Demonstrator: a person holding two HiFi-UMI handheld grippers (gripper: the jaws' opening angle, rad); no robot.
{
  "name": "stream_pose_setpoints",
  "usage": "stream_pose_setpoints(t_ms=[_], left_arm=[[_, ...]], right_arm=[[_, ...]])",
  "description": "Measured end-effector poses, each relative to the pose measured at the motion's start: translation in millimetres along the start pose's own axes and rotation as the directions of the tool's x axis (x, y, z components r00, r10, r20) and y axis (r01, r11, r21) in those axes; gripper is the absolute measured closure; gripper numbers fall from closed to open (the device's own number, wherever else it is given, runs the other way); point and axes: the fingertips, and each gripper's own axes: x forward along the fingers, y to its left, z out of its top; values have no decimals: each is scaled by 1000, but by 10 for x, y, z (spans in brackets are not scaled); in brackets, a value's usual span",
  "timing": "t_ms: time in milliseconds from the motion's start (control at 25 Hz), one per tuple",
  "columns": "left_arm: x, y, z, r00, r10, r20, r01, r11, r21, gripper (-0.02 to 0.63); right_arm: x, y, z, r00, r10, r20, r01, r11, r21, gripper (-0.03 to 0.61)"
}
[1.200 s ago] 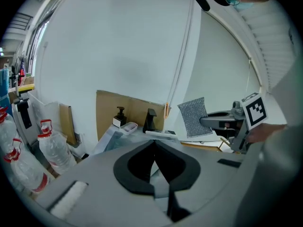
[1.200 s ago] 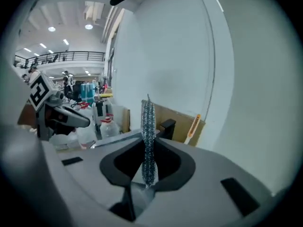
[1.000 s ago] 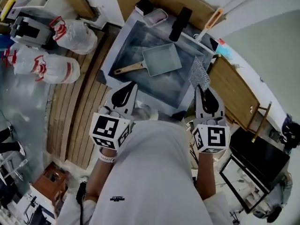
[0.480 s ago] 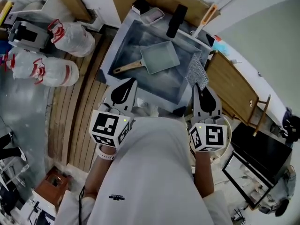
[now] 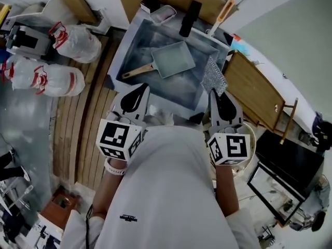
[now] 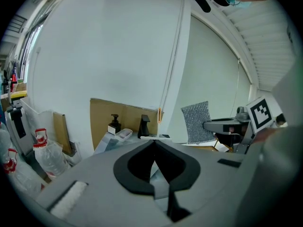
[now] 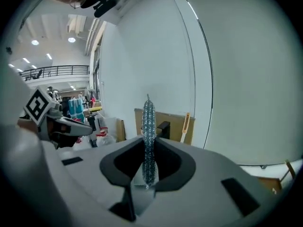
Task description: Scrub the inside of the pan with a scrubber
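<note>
A square pale-green pan (image 5: 173,58) with a wooden handle (image 5: 137,71) lies flat in the steel sink (image 5: 136,41). My right gripper (image 5: 218,94) is shut on a silvery mesh scrubber (image 5: 213,76), which stands upright over the sink's right rim; in the right gripper view the scrubber (image 7: 148,141) shows edge-on between the jaws. My left gripper (image 5: 140,91) hovers at the sink's near rim, its jaws shut and holding nothing. From the left gripper view the scrubber (image 6: 196,122) appears at the right.
A soap dispenser (image 5: 149,0), a small tray (image 5: 164,14) and a black faucet (image 5: 190,17) line the sink's far edge, with an orange-handled brush (image 5: 224,13) nearby. A wooden board (image 5: 255,97) lies right of the sink. Tied plastic bags (image 5: 62,56) sit on the slatted floor (image 5: 85,118) at left.
The whole scene has shifted slightly in the head view as the camera moved; both grippers keep their pose, the right one still holding the scrubber beside the sink.
</note>
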Motion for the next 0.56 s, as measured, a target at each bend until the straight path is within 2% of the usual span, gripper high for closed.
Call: stream_pose_setpoints(t_ms=[160,320,560], left_arm=[[-12,-2,21,1000,-9,-2,9,1000,1,609],[-76,-5,27,1000,-8,1,8,1000,11,609],[-120,186,24,999,44,19,-44,999,-23,609]], right_arm=[[-3,114,-37,999,45,-19,-45,999,5,525],[-29,257,-123,990,127,-60,-124,992,37,525],[150,340,-37,970,231,-78,-235,971,-38,525]])
